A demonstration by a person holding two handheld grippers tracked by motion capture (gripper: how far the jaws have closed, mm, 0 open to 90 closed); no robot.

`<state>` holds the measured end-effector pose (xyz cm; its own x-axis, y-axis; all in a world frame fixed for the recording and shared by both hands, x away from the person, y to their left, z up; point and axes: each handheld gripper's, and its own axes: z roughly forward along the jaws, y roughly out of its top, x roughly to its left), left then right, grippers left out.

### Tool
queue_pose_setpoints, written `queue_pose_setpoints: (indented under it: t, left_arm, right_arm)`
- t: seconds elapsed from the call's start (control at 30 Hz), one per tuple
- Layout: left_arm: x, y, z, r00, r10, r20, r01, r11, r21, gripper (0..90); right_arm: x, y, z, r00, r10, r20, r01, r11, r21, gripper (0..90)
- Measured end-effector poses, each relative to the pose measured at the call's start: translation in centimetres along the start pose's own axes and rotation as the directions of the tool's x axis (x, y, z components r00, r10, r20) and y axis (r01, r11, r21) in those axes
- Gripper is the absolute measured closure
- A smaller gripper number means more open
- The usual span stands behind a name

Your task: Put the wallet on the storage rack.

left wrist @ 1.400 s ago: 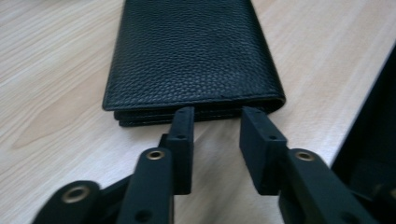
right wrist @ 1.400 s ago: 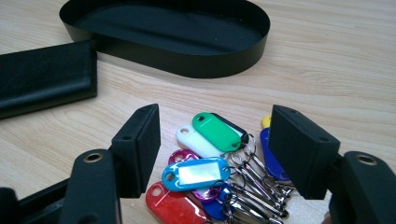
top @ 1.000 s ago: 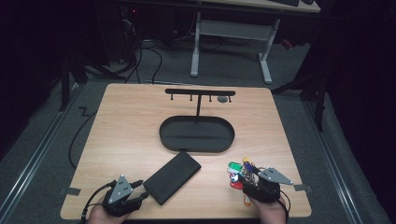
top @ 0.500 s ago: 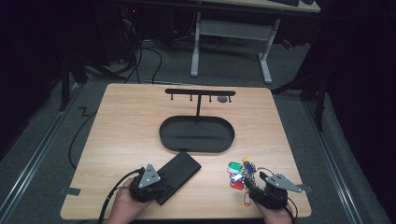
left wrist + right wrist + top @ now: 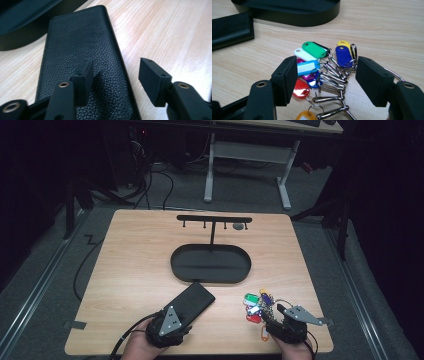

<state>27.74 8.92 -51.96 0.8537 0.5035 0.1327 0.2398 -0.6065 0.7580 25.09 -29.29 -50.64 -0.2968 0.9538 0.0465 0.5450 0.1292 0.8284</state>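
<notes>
Your left tool (image 5: 176, 326) is sitting over the near end of the black leather wallet (image 5: 190, 302), which is lying flat on the wooden surface (image 5: 130, 270), its far end pointing toward the black oval tray (image 5: 186, 268). In the left gripper view the tool (image 5: 116, 75) is standing spread, its jaws having just been opening: one jaw is hanging above the wallet (image 5: 80, 42) and the other is out past its edge over bare wood, with neither pad pressing on the leather.

Behind the wallet, the tray is resting mid-surface, and the black hook rack (image 5: 214, 219) is rising from it on a thin post.

To the right, your right tool (image 5: 272, 325) is hovering at the bunch of keys with coloured tags (image 5: 257, 305), which is lying on the surface near its front right corner, well apart from the wallet. In the right gripper view the tool (image 5: 325, 75) is standing wide, one jaw on each side of the key bunch (image 5: 322, 67); the rings and tags are lying loose between the pads, and you are not pinching them. A corner of the wallet (image 5: 232, 27) and the tray wall (image 5: 294, 12) are showing beyond the keys.
</notes>
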Motion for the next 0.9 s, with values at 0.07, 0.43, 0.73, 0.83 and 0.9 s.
queue_pose_setpoints:
  t: [0.07,0.43,0.73,0.83,0.9]
  left_arm:
    - [-0.3,0.0,0.2,0.9996,0.018,-0.023,-0.018,0.9998,0.01,42.9]
    - [-1.7,-0.8,0.1,0.9768,0.138,-0.164,-0.127,0.989,0.075,39.2]
    - [-1.9,-1.2,0.1,0.9755,0.145,-0.165,-0.14,0.9892,0.044,50.0]
    - [-1.9,-1.0,0.0,0.9744,0.158,-0.16,-0.15,0.987,0.057,56.1]
    - [-1.8,-0.9,-0.2,0.9744,0.159,-0.159,-0.151,0.9867,0.059,57.8]
  right_arm:
    - [0.0,0.1,0.1,1.0,-0.002,-0.002,0.002,1.0,0.0,34.4]
    - [1.0,1.2,1.7,0.9986,-0.037,-0.038,0.038,0.999,0.01,34.2]
    - [1.3,1.5,2.6,0.9965,-0.051,-0.066,0.053,0.998,0.024,34.2]
    - [1.2,1.5,2.7,0.9962,-0.046,-0.074,0.048,0.998,0.027,34.4]
    - [1.2,1.5,2.7,0.9962,-0.044,-0.076,0.046,0.999,0.028,34.5]
